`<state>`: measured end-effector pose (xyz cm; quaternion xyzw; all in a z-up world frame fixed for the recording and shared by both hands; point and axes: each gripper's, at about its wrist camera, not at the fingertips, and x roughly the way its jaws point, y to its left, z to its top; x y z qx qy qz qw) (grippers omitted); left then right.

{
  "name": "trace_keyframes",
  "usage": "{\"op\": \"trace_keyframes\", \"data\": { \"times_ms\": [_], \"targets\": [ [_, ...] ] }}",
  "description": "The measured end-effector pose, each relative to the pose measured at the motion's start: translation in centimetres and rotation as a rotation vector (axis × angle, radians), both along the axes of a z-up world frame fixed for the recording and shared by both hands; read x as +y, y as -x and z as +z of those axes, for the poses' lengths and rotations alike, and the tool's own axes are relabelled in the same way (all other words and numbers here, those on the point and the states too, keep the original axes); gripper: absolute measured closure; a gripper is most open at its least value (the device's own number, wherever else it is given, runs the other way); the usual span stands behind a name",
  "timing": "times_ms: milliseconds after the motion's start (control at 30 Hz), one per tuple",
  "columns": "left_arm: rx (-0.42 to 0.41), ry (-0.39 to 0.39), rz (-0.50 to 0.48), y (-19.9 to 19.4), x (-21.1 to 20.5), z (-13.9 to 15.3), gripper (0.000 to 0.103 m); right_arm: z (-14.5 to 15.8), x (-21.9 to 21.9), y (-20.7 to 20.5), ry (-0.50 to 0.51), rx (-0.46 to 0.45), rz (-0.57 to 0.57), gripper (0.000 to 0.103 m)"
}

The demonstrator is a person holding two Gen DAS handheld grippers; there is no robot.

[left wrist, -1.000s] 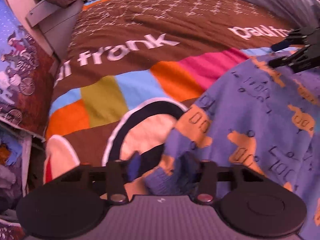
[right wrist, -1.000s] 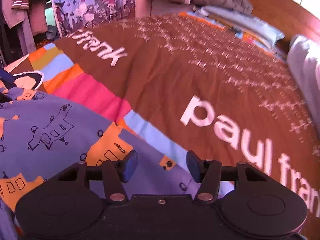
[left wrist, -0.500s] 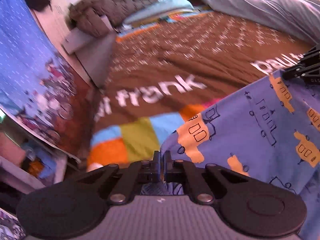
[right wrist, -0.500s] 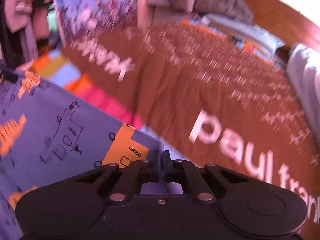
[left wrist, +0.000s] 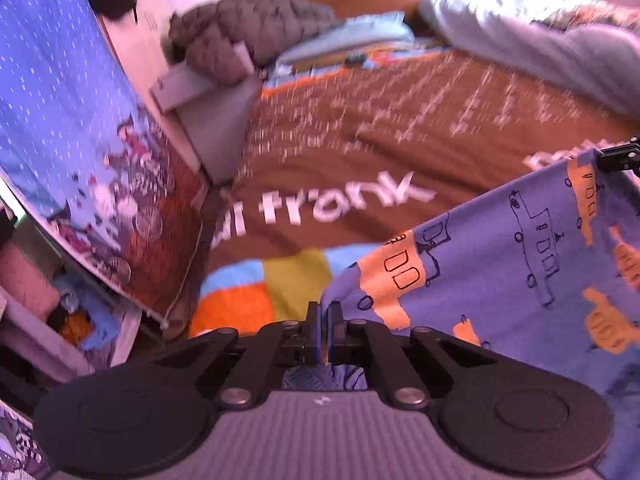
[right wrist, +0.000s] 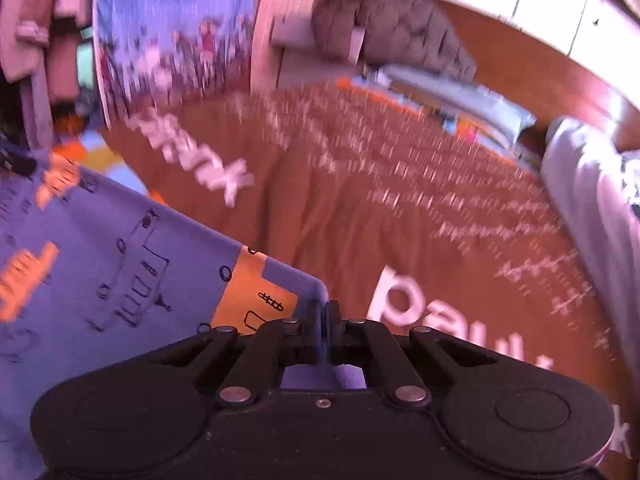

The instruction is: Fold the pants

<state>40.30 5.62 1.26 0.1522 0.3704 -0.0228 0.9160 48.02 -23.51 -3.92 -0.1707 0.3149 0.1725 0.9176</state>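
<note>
The pants (left wrist: 520, 264) are purple cloth printed with orange patches and black line-drawn vehicles. My left gripper (left wrist: 324, 316) is shut on their left corner, which is lifted off the bed. My right gripper (right wrist: 324, 320) is shut on the right corner of the pants (right wrist: 120, 264). The edge between the two corners hangs taut above the brown bedspread (left wrist: 380, 148). In the left wrist view the right gripper's black fingers (left wrist: 618, 158) show at the far right edge, pinching the cloth.
The brown bedspread (right wrist: 400, 208) bears white lettering and coloured stripes. A grey quilted bundle (left wrist: 256, 36) and a pale blue pillow (right wrist: 460, 96) lie at the head. A grey blanket (left wrist: 552, 48) lies along the right side. A blue illustrated hanging (left wrist: 68, 128) stands by the bed's left edge.
Both grippers have shut on the pants' corners and risen, lifting the edge off the bedspread and drawing it taut. Both views now tilt up toward the head of the bed.
</note>
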Motion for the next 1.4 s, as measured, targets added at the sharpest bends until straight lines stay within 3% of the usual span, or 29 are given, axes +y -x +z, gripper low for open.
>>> {"op": "trace_keyframes", "data": {
  "times_ms": [167,300,433,567,667,900,1100,1267,1367,1400],
  "targets": [
    [-0.098,-0.002,-0.101,5.1,0.2,3.3,0.101,5.1,-1.6,7.5,-0.055,-0.093,0.052,0.102],
    [-0.133,-0.022,-0.191,10.2,0.5,3.9,0.101,7.0,-2.0,14.8,-0.09,-0.125,0.081,0.102],
    [-0.124,-0.069,-0.264,14.8,0.6,2.4,0.101,6.5,-1.7,21.7,-0.116,-0.111,0.112,0.102],
    [-0.045,-0.078,-0.295,17.7,0.9,-0.5,0.101,4.4,-1.3,26.8,-0.166,-0.048,0.099,0.102],
    [-0.002,-0.09,-0.299,18.8,1.1,-2.4,0.101,2.0,-0.5,29.8,-0.142,-0.001,0.091,0.102],
    [0.011,-0.115,-0.296,20.0,1.3,-3.9,0.101,-2.1,1.9,32.7,-0.023,0.03,0.078,0.102],
    [-0.063,-0.188,-0.366,20.7,1.5,-2.8,0.101,-1.7,2.9,33.8,0.001,-0.001,0.075,0.102],
    [0.013,-0.2,-0.373,20.8,1.3,-4.5,0.1,-2.9,3.7,34.2,0.069,0.036,0.126,0.102],
    [0.044,-0.219,-0.39,21.2,0.9,-5.4,0.099,-3.7,3.5,34.1,0.059,0.069,0.126,0.102],
    [0.051,-0.237,-0.398,21.4,0.7,-5.6,0.094,-3.7,3.3,34.0,0.043,0.076,0.121,0.102]
  ]
}}
